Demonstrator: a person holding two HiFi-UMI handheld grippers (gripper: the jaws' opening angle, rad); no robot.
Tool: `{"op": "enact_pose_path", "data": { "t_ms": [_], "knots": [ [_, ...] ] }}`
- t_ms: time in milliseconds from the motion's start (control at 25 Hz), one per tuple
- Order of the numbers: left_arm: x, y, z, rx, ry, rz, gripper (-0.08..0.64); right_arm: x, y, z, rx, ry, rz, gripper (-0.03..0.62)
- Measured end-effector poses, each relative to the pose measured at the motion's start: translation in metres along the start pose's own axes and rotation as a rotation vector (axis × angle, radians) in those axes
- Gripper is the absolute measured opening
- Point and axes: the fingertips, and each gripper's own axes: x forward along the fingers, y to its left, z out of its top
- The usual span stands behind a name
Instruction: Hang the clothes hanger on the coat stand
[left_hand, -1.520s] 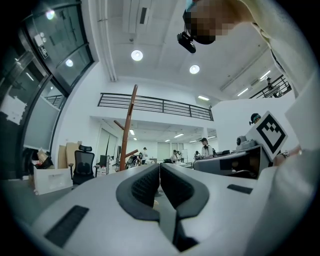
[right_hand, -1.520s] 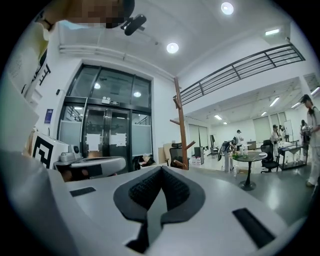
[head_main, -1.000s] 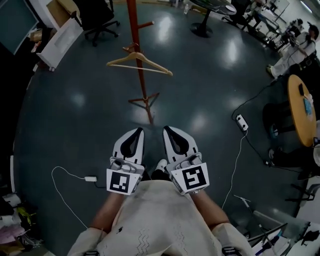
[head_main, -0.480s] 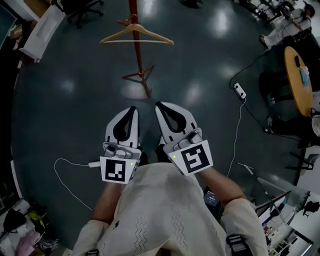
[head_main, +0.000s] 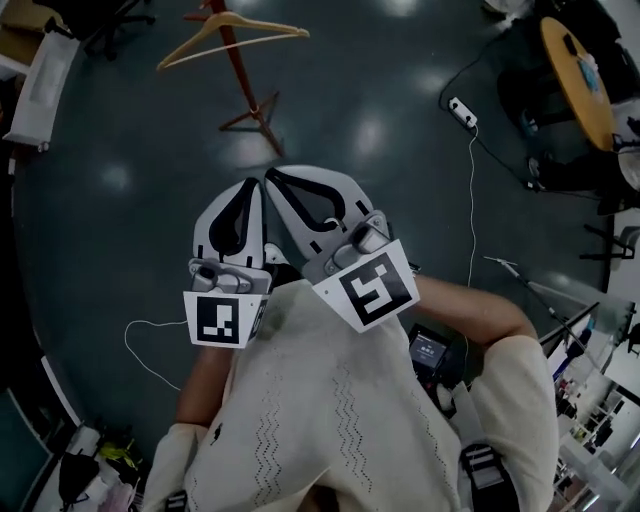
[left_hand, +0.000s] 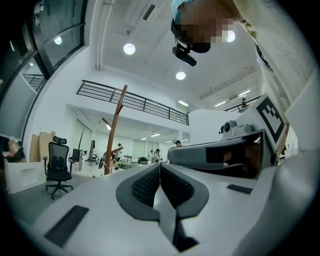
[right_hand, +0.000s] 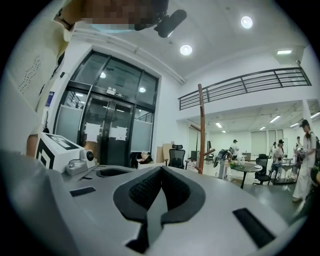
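Glossy dark floor (head_main: 120, 250) bears coat stand (head_main: 236, 72), white power strip (head_main: 461, 110).

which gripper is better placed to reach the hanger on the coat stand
Left, marginally. The hanger hangs on the coat stand ahead-left, on the side of the left gripper; the right gripper would reach across. Both are shut and empty.
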Motion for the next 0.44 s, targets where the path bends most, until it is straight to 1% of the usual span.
{"op": "enact_pose_path", "data": {
  "t_ms": [80, 160, 280, 440],
  "knots": [
    [0.001, -0.006, 0.001, 0.022, -0.016, -0.034, 0.014, -0.002, 0.004, -0.006, -0.037, 0.051, 0.025, 0.018],
    [0.002, -0.010, -0.003, 0.023, -0.019, -0.048, 0.014, -0.006, 0.003, -0.012, -0.049, 0.068, 0.020, 0.018],
    [0.003, -0.008, -0.006, 0.012, -0.020, -0.054, 0.014, -0.006, -0.001, -0.014, -0.047, 0.061, -0.005, 0.018],
    [0.006, 0.002, -0.005, 0.005, -0.015, -0.049, 0.014, 0.000, -0.004, -0.014, -0.069, 0.088, 0.002, 0.018]
  ]
}}
